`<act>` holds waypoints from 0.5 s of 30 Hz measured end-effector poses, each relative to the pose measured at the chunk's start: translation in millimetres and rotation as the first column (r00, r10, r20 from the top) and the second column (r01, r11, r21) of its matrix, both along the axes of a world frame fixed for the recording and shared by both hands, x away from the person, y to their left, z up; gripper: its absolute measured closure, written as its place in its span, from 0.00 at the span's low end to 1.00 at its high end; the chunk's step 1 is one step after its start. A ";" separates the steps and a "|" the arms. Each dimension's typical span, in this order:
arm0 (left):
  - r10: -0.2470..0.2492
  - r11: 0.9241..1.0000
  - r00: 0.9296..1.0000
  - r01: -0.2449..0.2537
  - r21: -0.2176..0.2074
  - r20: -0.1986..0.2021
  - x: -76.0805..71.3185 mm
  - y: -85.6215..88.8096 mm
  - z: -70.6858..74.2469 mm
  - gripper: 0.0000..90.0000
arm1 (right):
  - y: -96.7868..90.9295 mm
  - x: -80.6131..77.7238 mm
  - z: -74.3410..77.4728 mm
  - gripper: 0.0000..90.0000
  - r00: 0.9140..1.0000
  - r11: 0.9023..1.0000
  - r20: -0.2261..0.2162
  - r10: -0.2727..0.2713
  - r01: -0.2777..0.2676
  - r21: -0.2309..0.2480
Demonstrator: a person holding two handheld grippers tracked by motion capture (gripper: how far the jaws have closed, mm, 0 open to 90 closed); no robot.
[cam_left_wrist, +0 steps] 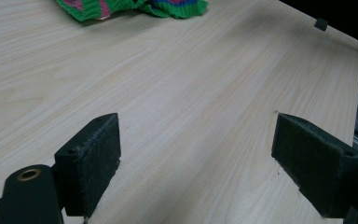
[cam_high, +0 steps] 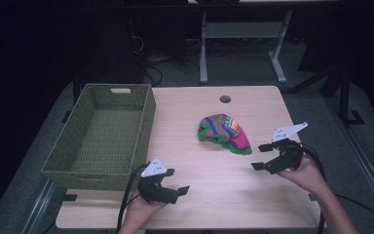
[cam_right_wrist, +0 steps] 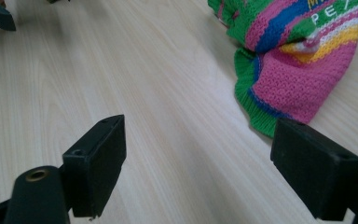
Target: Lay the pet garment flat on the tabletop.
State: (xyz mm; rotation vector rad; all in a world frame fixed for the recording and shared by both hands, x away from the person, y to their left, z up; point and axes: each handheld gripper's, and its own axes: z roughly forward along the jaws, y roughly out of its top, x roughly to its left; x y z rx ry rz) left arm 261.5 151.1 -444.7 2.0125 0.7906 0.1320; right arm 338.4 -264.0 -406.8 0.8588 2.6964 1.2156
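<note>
A green woven basket [cam_high: 100,139] stands on the left part of the tabletop [cam_high: 214,195], with nothing visible inside it. The striped knitted hat [cam_high: 222,132] serves as the landmark; it lies crumpled on the tabletop, well to the right of the basket and short of the round cable hole [cam_high: 225,99] at the far edge.

The left tool [cam_high: 169,181] sits near the person's edge of the tabletop, well apart from the hat, close to the basket's near right corner. Its jaws stand wide apart with bare tabletop between them; in the left gripper view the hat [cam_left_wrist: 130,8] appears at the top edge, far ahead of the pads [cam_left_wrist: 91,161].

The right tool [cam_high: 264,156] sits just to the right of the hat and slightly nearer the person. Its jaws stand wide apart and grip nothing. In the right gripper view the hat's [cam_right_wrist: 291,65] green-edged hem lies just ahead of the right-hand pad [cam_right_wrist: 314,168], not touching it.
</note>
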 end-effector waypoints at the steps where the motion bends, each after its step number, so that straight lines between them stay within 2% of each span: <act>1: -0.004 1.000 1.000 0.004 0.006 0.005 0.9 0.5 -0.4 0.17 | 2.4 4.0 1.4 0.20 1.000 1.000 -0.006 0.003 -0.003 -0.004; 15: 0.000 1.000 1.000 0.000 0.003 -0.004 1.0 0.3 -0.7 0.17 | 22.6 34.1 12.9 0.20 1.000 0.999 0.006 0.031 -0.031 -0.034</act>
